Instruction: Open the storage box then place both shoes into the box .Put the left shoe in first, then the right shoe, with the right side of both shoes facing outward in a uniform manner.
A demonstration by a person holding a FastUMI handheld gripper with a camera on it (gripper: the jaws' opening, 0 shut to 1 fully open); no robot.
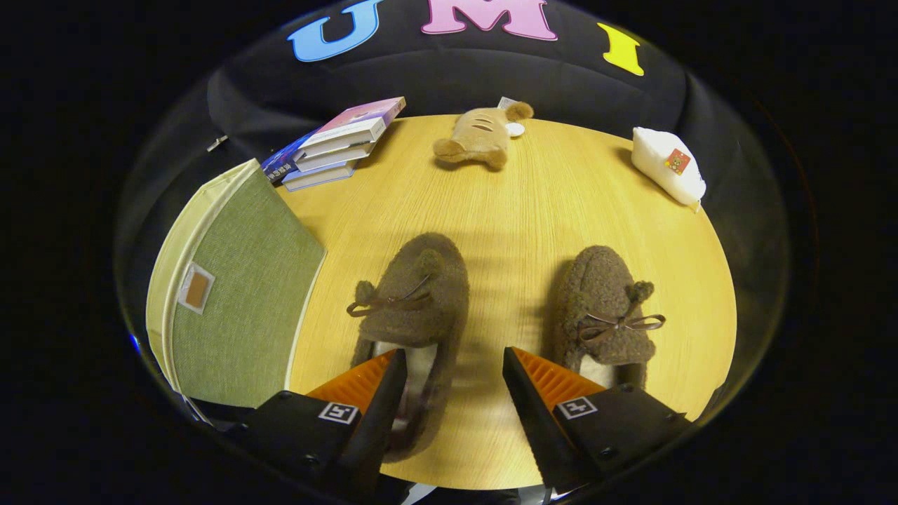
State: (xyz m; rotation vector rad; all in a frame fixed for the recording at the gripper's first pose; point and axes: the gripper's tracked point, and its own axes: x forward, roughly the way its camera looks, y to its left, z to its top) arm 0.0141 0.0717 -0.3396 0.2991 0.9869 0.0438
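Jaws: the gripper point(454, 365) stands with its jaws apart over the worktop point(519, 210), nothing held between them.
Left shoe: a brown fuzzy slipper point(414, 308) lies just ahead of the left jaw, toe pointing away; that jaw's tip overlaps its heel opening, so the pale lining shows on either side of it. I cannot tell whether the jaw touches the slipper or hovers above it.
Gap between the jaws: bare wood, with the left slipper's inner edge running along the left side of it.
Right shoe: the second brown slipper point(607, 312) lies just ahead of the right jaw and slightly outboard of it, toe away, its bow facing right. Its heel is hidden behind that jaw.
Storage box: a green fabric box point(238, 301) with cream trim sits to the left of the left jaw, beside the left slipper and apart from it. Its lid is closed, with a small tag on the green panel. Its near corner is cut off behind the gripper body.
Books: a stack of books point(337, 144) lies beyond the box, at the far left of the worktop.
Plush toy: a tan stuffed animal point(480, 137) lies well beyond the jaws, near the far edge; its face is not readable.
White pouch: a white soft packet point(666, 172) lies far beyond the right slipper, near the worktop's edge.
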